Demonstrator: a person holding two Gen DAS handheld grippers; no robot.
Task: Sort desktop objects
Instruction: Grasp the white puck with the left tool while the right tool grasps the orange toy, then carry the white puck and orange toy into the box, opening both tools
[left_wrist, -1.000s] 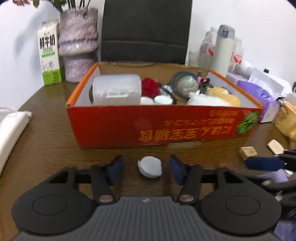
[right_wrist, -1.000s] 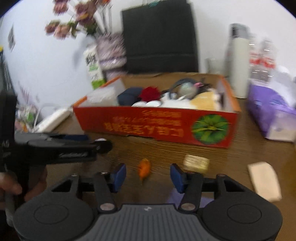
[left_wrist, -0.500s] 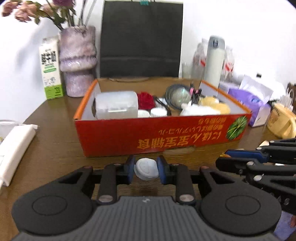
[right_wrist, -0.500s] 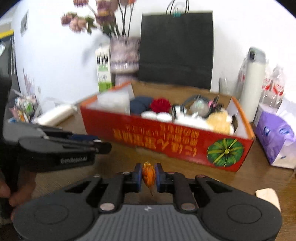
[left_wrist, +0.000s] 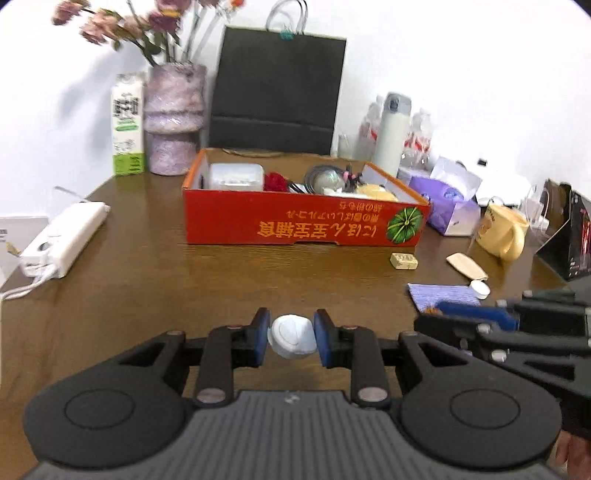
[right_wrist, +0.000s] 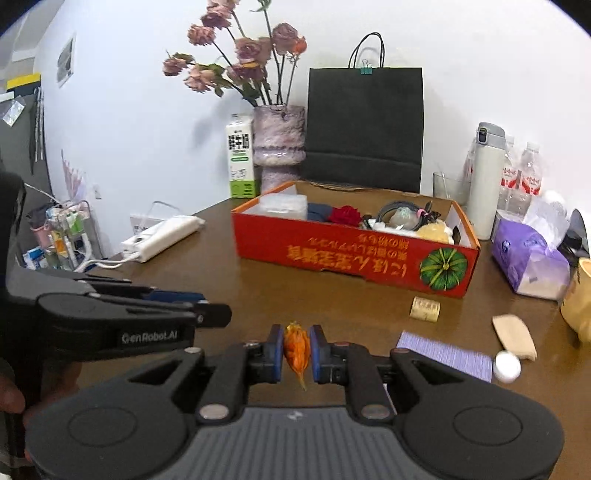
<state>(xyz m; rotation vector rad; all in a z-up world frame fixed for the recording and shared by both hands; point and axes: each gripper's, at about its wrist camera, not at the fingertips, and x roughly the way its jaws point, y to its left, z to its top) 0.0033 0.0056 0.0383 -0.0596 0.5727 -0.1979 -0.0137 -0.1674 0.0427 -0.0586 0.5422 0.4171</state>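
Note:
My left gripper is shut on a small white round cap and holds it above the brown table, well in front of the red cardboard box. My right gripper is shut on a small orange dried fruit, also held above the table. The box holds several items: a clear plastic case, a red flower, cables, a yellow sponge. Each gripper shows at the edge of the other's view: the right one, the left one.
On the table to the right lie a tan wrapped cube, a beige eraser, a purple cloth and a small white cap. A yellow mug, purple tissue pack, thermos, vase, milk carton and white power strip surround the box.
Both grippers shut on their objects, the left on the white cap and the right on the orange fruit. Both then lifted and pulled back from the box.

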